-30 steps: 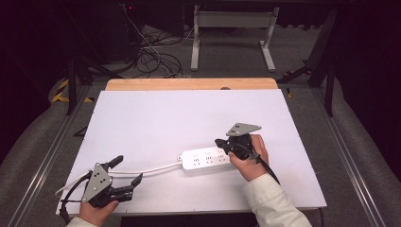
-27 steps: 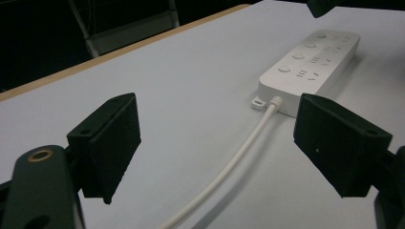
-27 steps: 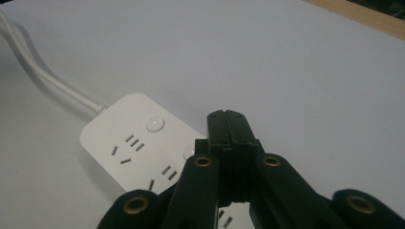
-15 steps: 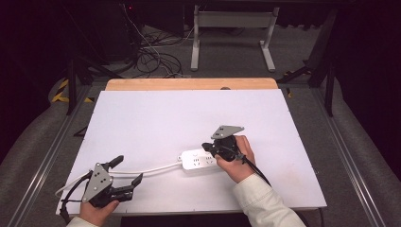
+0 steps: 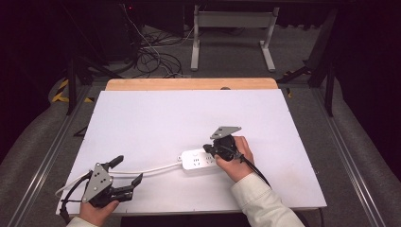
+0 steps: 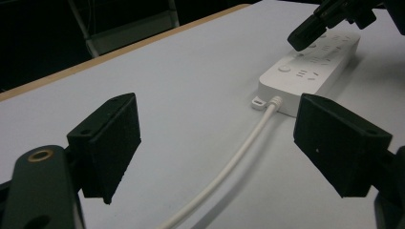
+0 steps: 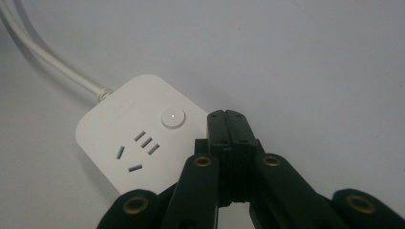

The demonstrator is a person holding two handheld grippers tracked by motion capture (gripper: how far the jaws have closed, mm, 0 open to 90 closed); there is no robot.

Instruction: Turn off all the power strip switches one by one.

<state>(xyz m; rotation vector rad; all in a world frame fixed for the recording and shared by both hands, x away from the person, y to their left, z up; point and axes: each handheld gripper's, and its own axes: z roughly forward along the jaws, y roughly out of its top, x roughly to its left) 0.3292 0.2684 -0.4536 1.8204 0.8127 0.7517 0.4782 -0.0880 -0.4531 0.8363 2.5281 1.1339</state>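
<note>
A: Hovering over the power strip (image 5: 200, 159), is that right gripper (image 7: 228, 117) about to press something?

B: It looks that way. Its jaws are pressed flat together with nothing between them, and in the right gripper view their joined tip sits just beside the round power button (image 7: 172, 117), slightly to one side of it. I judge the step in hand to be lining the closed tip up with that button.

A: And the left gripper (image 5: 127, 177)?

B: It rests near the table's front edge with its jaws spread wide and holding nothing. The strip's white cable (image 6: 229, 167) runs out ahead between those jaws, lying on the table (image 5: 156, 118) without touching them, and the strip itself lies farther ahead of them.

A: So what does the next move need?

B: A small sideways shift to bring the tip squarely above the button, then a short, straight push down. The strip is light and unheld, so an off-centre push might skid it; the left gripper could steady the cable end if needed.
</note>
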